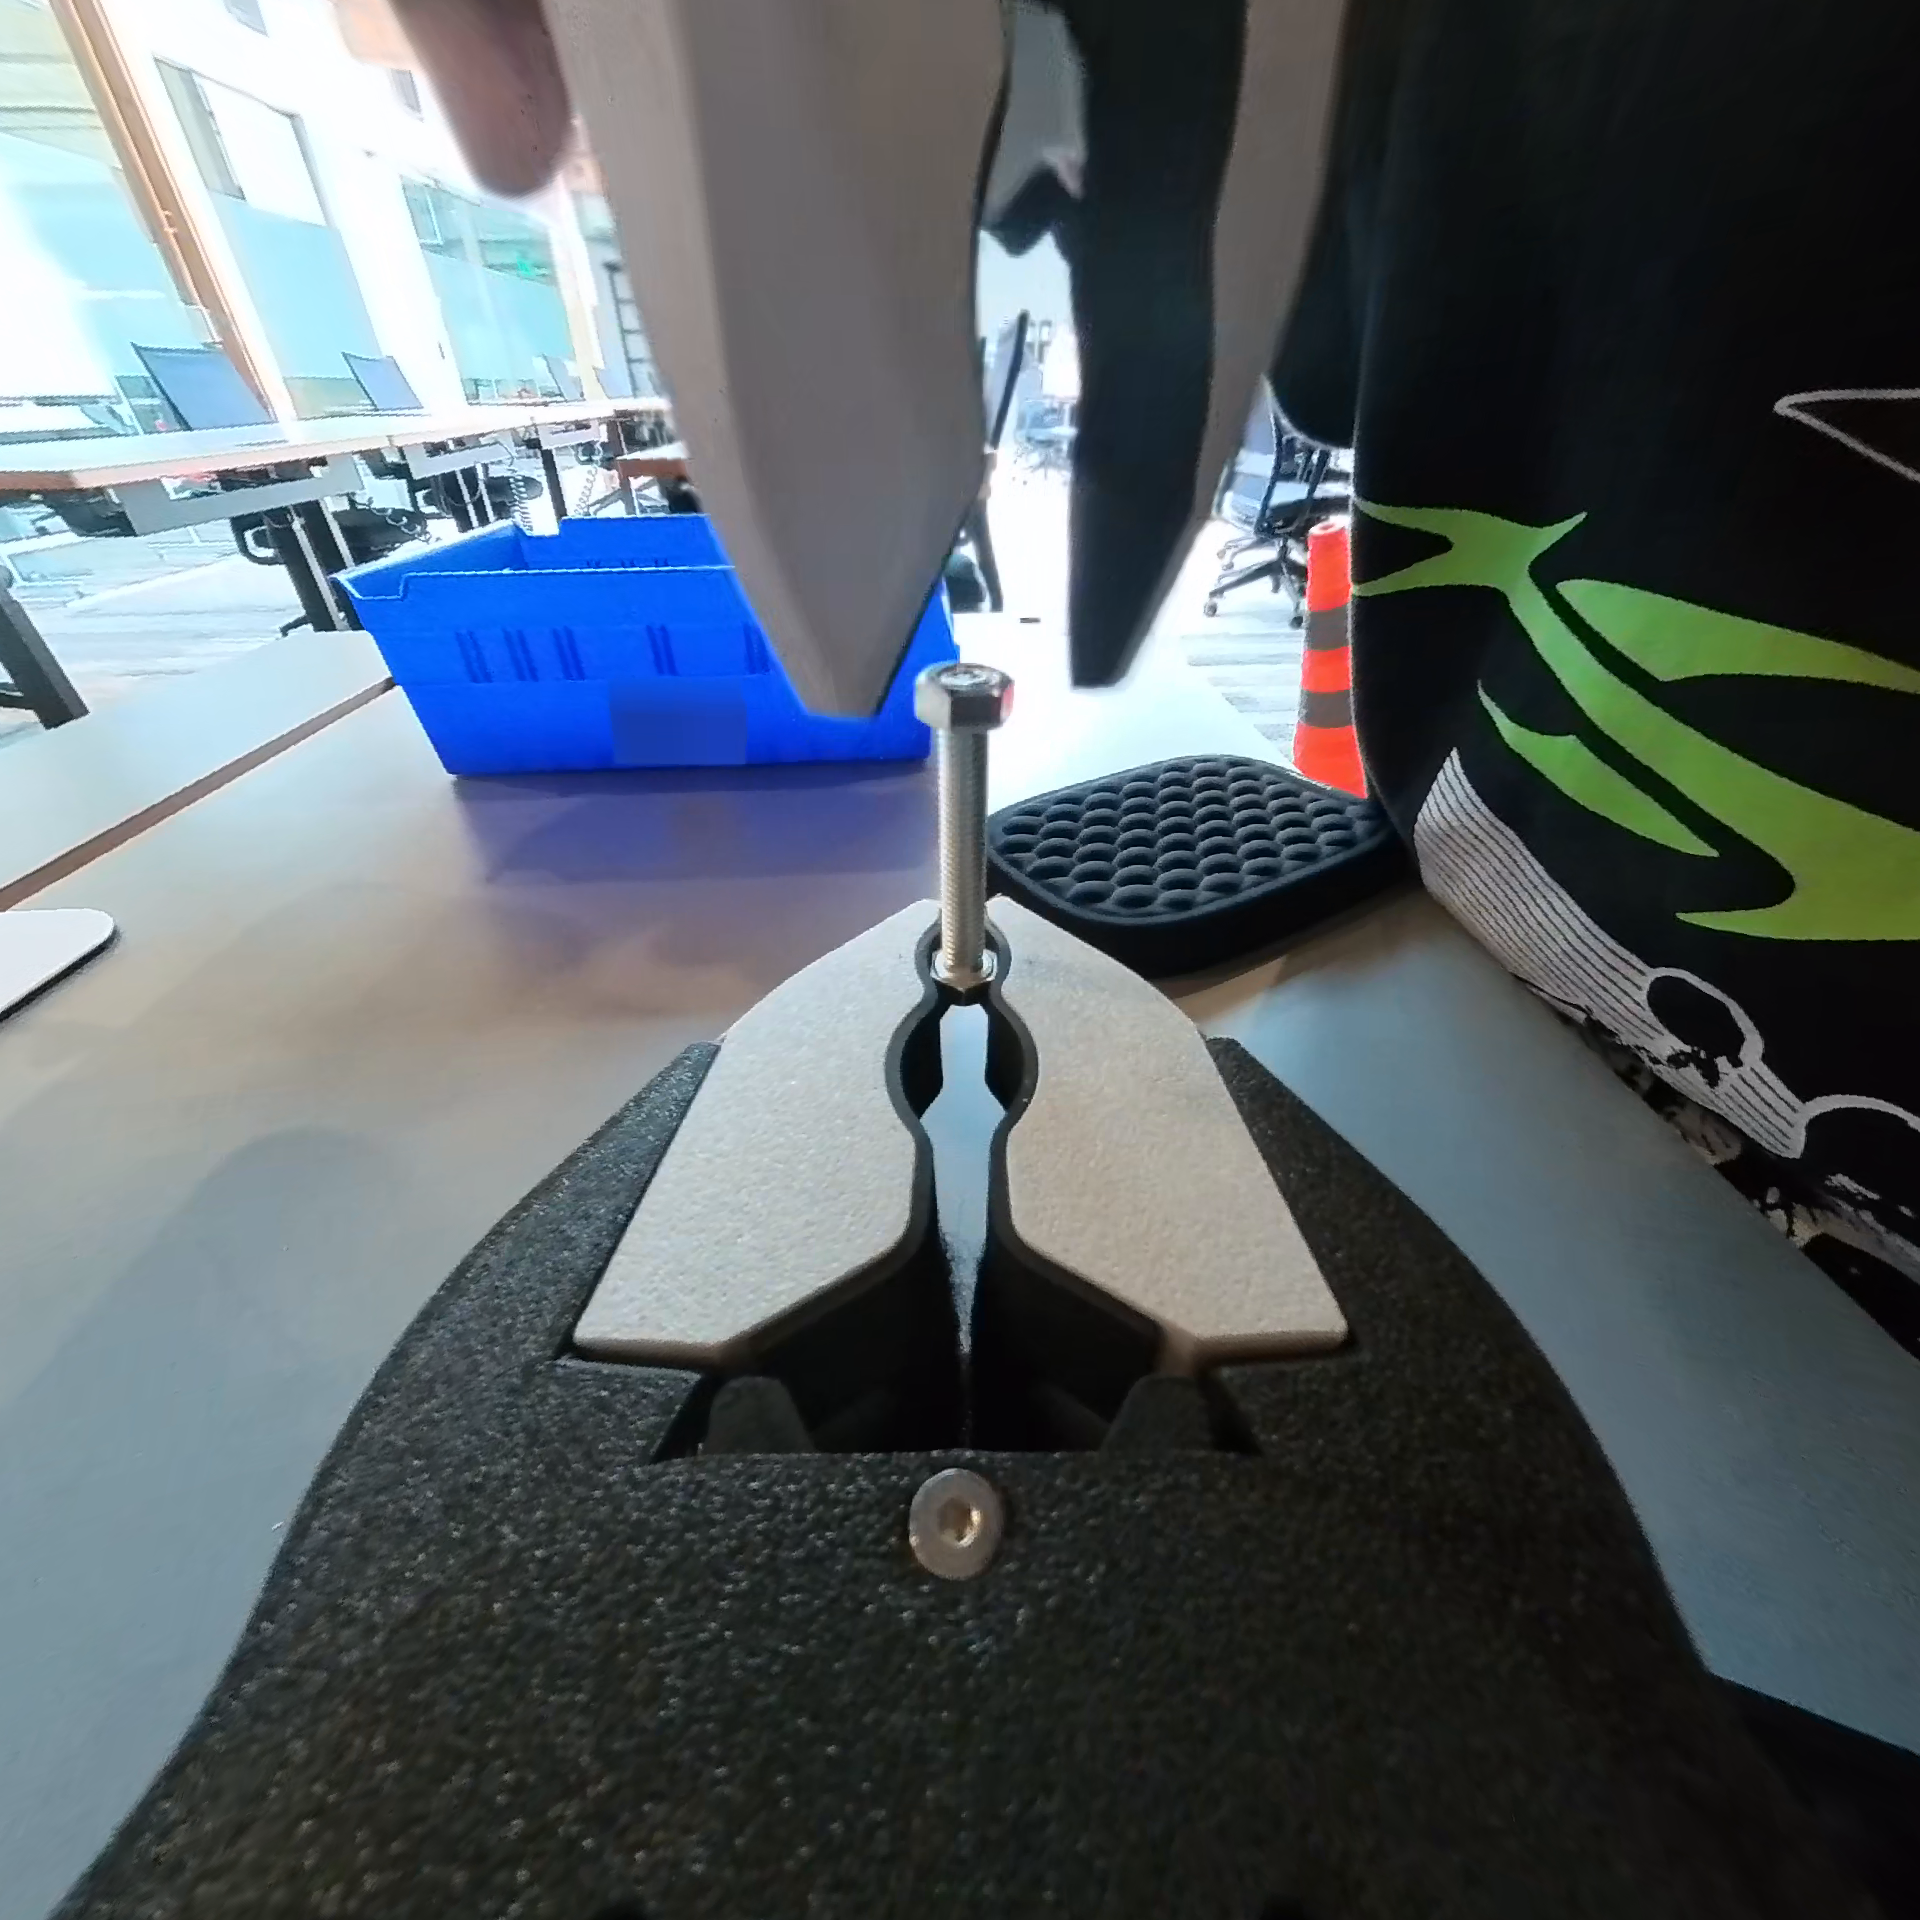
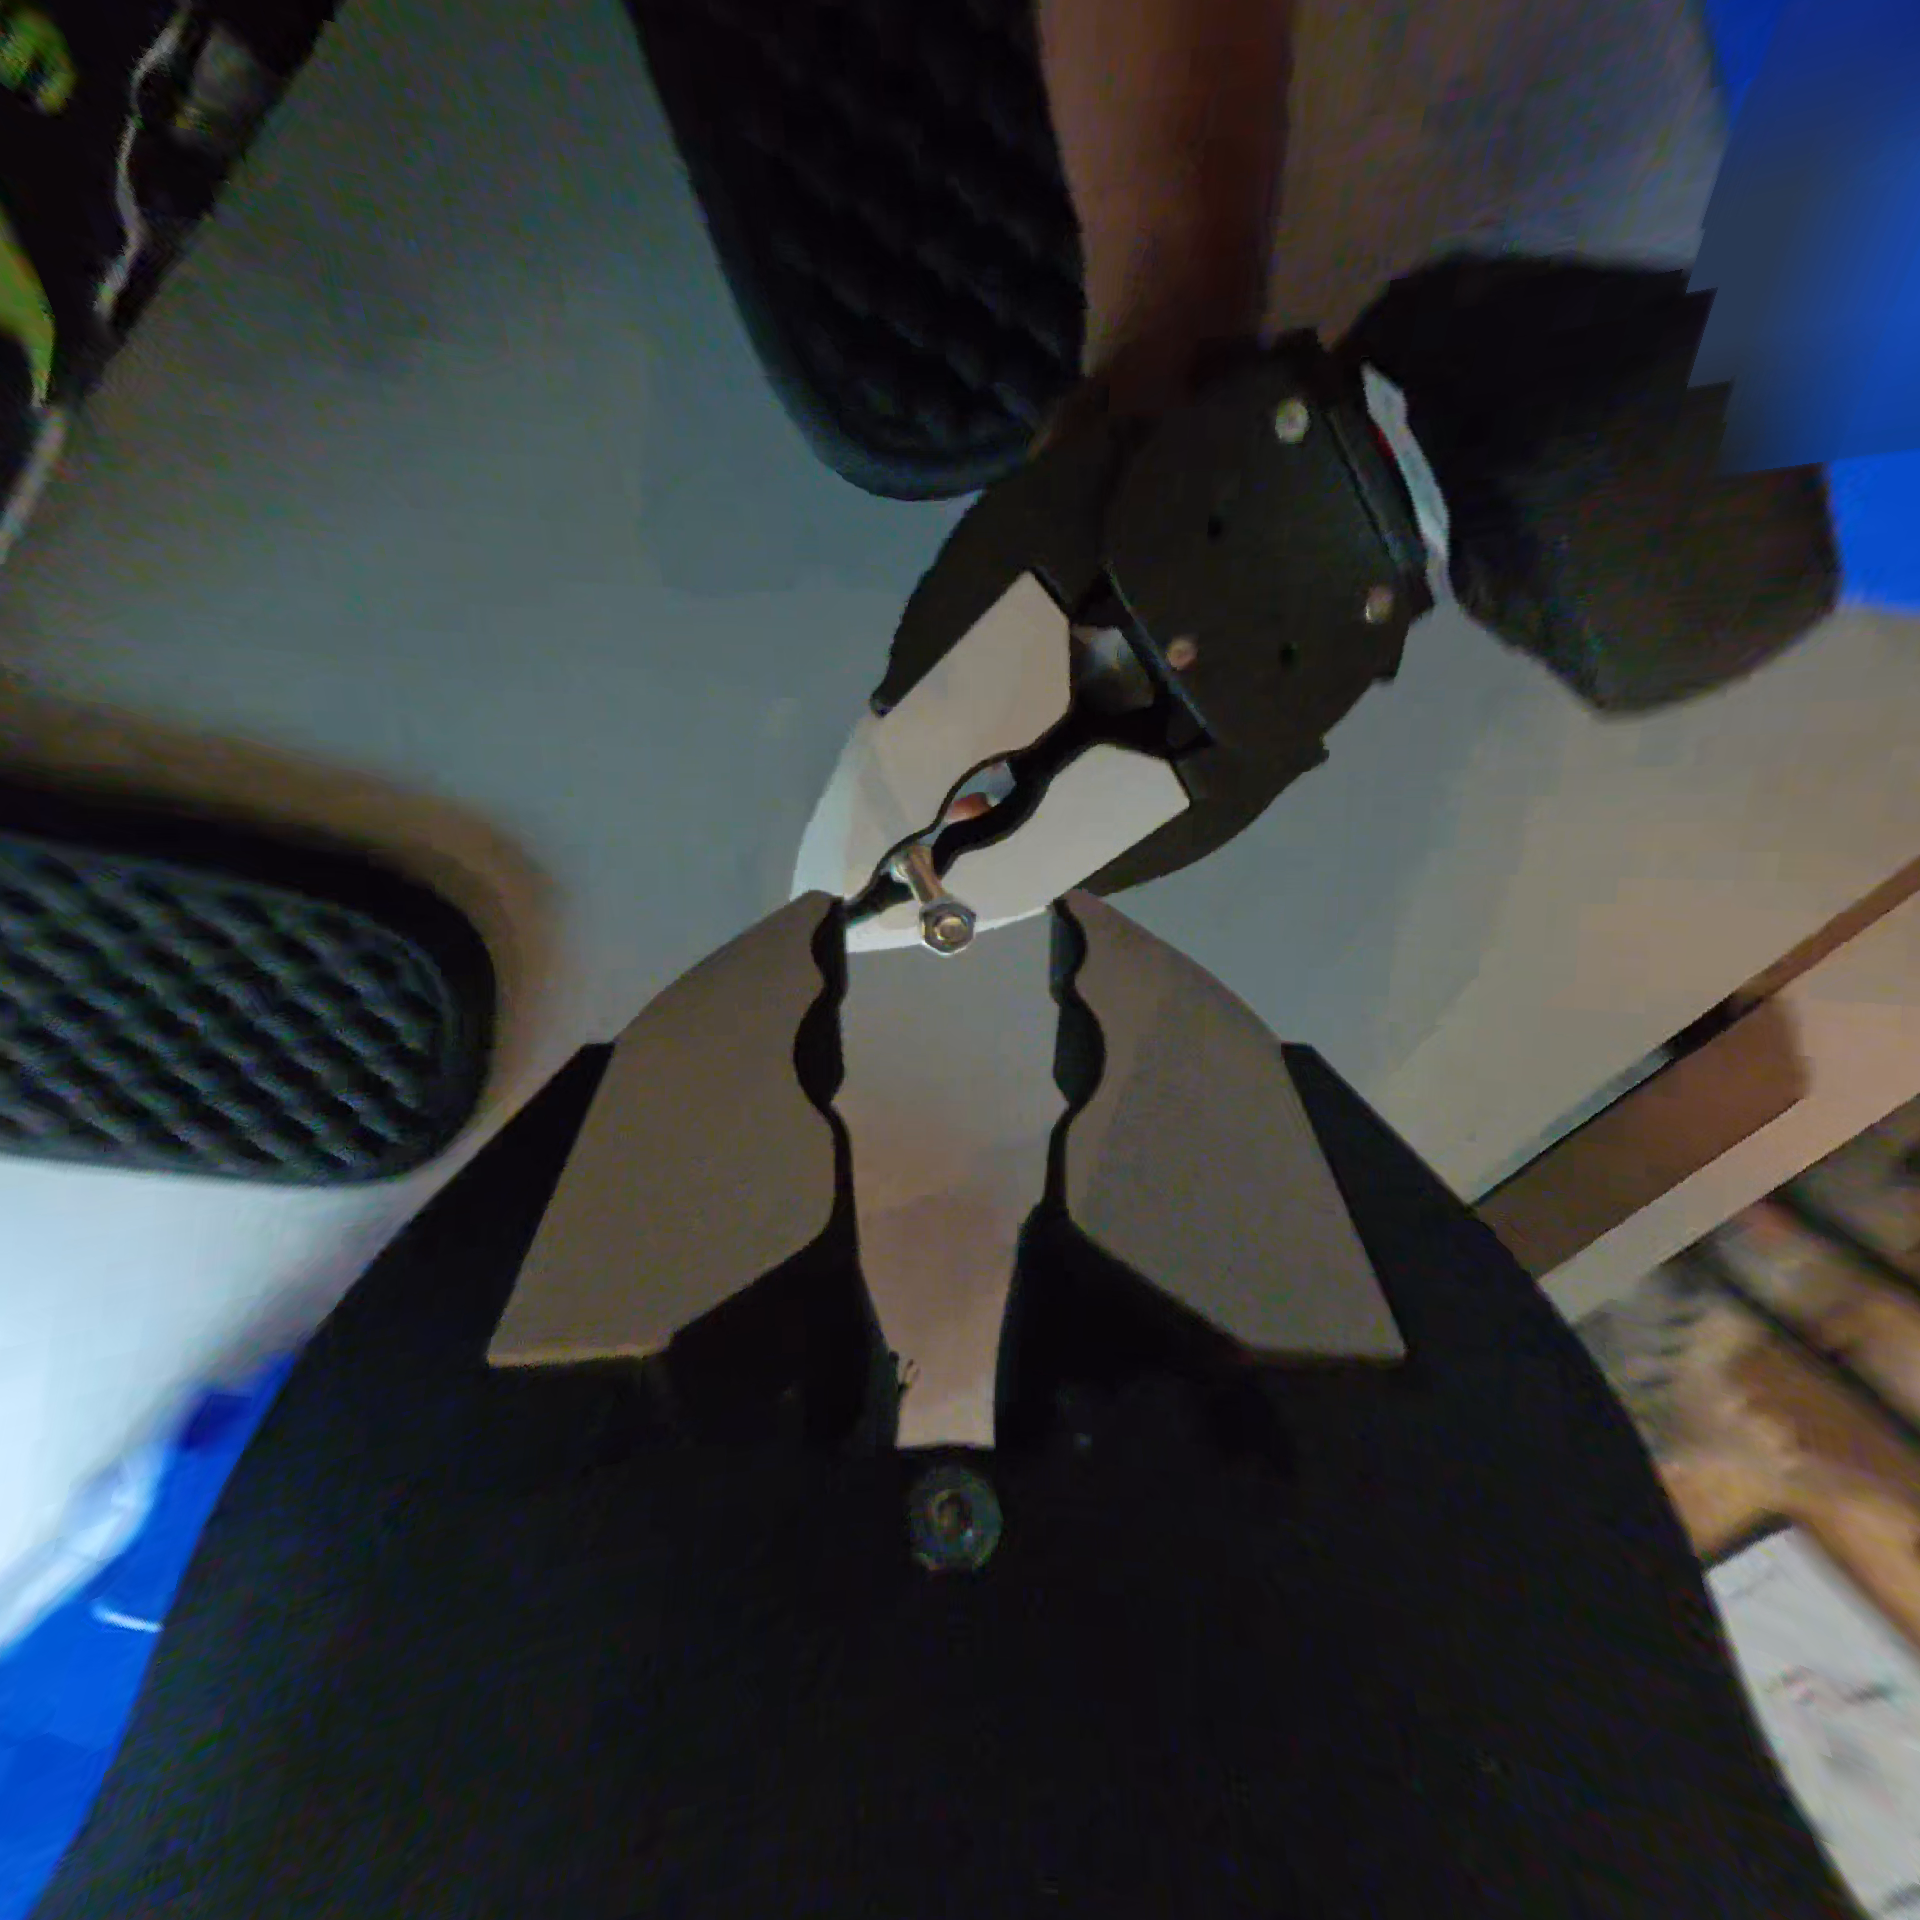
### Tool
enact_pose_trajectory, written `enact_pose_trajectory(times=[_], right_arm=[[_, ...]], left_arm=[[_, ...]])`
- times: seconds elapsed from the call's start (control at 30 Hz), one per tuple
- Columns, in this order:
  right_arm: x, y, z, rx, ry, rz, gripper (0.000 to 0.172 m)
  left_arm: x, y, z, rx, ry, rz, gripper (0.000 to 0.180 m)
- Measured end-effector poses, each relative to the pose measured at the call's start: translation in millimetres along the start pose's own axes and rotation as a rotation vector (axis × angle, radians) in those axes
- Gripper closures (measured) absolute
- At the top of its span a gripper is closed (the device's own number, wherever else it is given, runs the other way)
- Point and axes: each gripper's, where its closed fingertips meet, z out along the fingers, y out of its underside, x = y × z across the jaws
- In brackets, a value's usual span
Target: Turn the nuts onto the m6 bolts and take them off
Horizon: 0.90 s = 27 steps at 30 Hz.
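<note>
Nearest in the left wrist view, the left gripper (image 1: pixel 961 961) has its two grey fingers (image 1: pixel 821 1101) drawn together, clamped on the lower end of one silver bolt (image 1: pixel 962 842), which stands upright out of the notch at the fingertips. One hex nut (image 1: pixel 964 694) sits at the very top of that bolt's threaded shank; a second hex piece lies down in the notch where the fingers grip, though whether it is the bolt's head or another nut cannot be told. Just above the nut hangs the right gripper (image 1: pixel 971 675), its two fingers well apart, one grey-faced and one dark, with the nut between and slightly below their tips and touched by neither. The right wrist view confirms this: the right gripper's two fingers (image 2: pixel 727 1091) stand spread, nothing pressed between them, and the bolt with its nut (image 2: pixel 945 925) lies just past the tips. Beyond the bolt, on the grey table (image 1: pixel 312 935), lies one black honeycomb-textured pad (image 1: pixel 1184 852); the right wrist view shows two such pads. Farther back stands one blue plastic bin (image 1: pixel 623 665), and behind the table edge one orange traffic cone (image 1: pixel 1328 665). At the right edge is a person's black printed shirt (image 1: pixel 1662 520).
</note>
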Motion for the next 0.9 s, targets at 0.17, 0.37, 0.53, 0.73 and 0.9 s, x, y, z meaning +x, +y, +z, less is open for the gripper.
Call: enact_pose_trajectory(times=[0.17, 0.37, 0.53, 0.73, 0.9], right_arm=[[-3.1, 4.0, -1.1, 0.007, -0.082, -0.363, 0.145], [-0.5, 5.1, 4.3, 0.024, -0.135, -0.392, 0.161], [0.8, 6.8, 3.8, -0.004, -0.074, -0.146, 0.161], [-2.1, 6.1, 4.8, -0.031, -0.026, 0.389, 0.161], [0.5, 1.8, 1.6, 0.004, -0.017, 0.322, 0.146]], left_arm=[[1.1, -0.2, -0.3, 0.002, 0.010, 0.000, 0.178], [1.4, 0.1, -0.3, 0.000, 0.015, 0.000, 0.178], [-0.2, -0.1, -0.6, 0.002, 0.001, -0.003, 0.178], [0.3, 1.5, 0.5, -0.011, -0.003, 0.008, 0.178], [0.0, 0.5, -0.3, -0.003, -0.001, 0.002, 0.178]])
